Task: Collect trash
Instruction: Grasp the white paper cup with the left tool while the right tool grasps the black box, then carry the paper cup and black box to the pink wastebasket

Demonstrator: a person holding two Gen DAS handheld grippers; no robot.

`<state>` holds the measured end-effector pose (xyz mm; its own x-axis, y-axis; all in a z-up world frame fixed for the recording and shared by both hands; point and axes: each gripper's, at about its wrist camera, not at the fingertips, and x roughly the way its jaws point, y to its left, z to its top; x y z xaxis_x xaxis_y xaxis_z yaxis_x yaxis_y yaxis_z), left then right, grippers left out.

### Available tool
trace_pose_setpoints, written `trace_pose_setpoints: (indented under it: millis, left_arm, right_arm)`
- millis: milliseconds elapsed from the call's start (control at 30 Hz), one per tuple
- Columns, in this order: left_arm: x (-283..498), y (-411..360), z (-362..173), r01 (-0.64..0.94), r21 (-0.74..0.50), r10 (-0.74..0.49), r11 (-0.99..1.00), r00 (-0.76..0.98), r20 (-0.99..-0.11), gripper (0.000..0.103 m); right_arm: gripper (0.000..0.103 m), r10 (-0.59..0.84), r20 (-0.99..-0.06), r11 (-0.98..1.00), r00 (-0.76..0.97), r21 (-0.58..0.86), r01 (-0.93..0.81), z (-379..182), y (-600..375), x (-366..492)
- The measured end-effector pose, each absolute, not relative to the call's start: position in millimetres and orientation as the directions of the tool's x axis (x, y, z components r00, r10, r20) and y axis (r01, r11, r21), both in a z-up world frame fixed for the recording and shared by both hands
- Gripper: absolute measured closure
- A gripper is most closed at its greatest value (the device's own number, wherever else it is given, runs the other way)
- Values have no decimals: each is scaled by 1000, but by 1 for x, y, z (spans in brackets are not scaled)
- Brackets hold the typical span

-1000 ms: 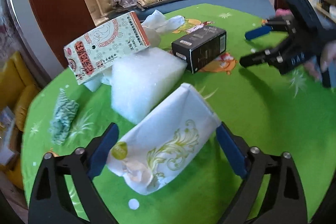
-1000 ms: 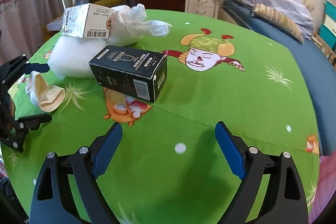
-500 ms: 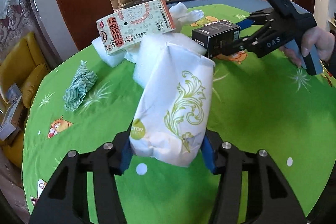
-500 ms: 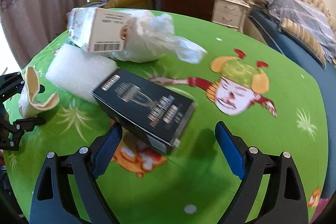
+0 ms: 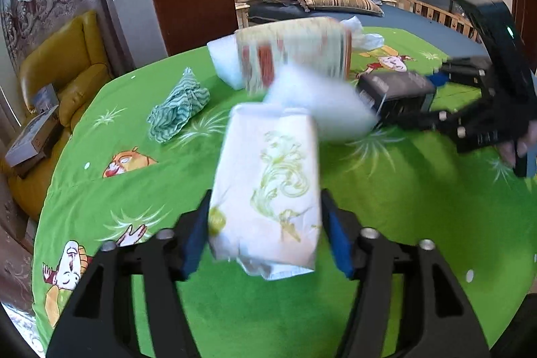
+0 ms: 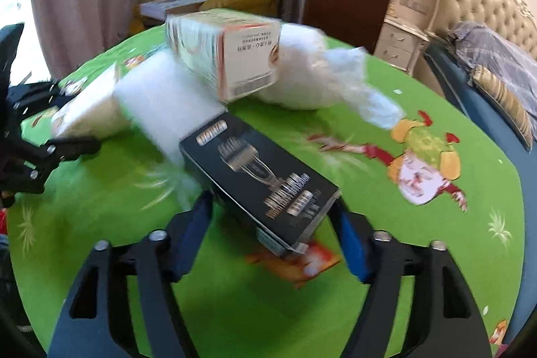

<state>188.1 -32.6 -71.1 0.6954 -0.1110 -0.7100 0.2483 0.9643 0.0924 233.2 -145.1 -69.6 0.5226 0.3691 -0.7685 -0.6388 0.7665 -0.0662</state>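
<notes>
Left claw [image 5: 265,234] clamped white paper bag [image 5: 268,187], jaws easing apart; bag could drop back on green surface [image 5: 402,223]. Right claw [image 6: 273,223] closing on near end of black box [image 6: 258,183], pads maybe touching; corner grip could slip.

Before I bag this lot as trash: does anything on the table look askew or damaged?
Yes. The patterned carton sits tilted, propped on the white foam block and plastic bag rather than flat. The white paper package between the left gripper pads has a crumpled, torn-looking lower end.
</notes>
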Motion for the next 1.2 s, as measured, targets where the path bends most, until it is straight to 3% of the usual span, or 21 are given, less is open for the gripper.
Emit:
trace_pose_setpoints:
  millis: [300,400,433,600,700,1200]
  left_arm:
    - [196,-41,-71,248,79,-120,965,694,-710,35]
    - [198,-41,-72,255,65,-133,965,686,-715,52]
    - [197,-41,-72,257,62,-137,964,685,-716,52]
    - [190,-42,-73,261,80,-130,962,696,-706,52]
    - [184,-48,-72,273,87,-136,958,701,-700,52]
    - [148,-85,-69,325,86,-186,942,718,-670,53]
  right_arm:
    - [35,389,-765,750,512,-60,-659,-69,-131,216]
    - [35,394,-757,762,521,-47,-646,-67,-131,219]
    - [35,396,-757,763,520,-43,-645,-67,-131,221]
    - [54,394,-737,767,548,-64,-638,-63,-130,214]
    - [59,382,-725,785,573,-73,-615,-61,-133,202]
    - [62,299,-683,908,666,-12,-419,-55,-186,128]
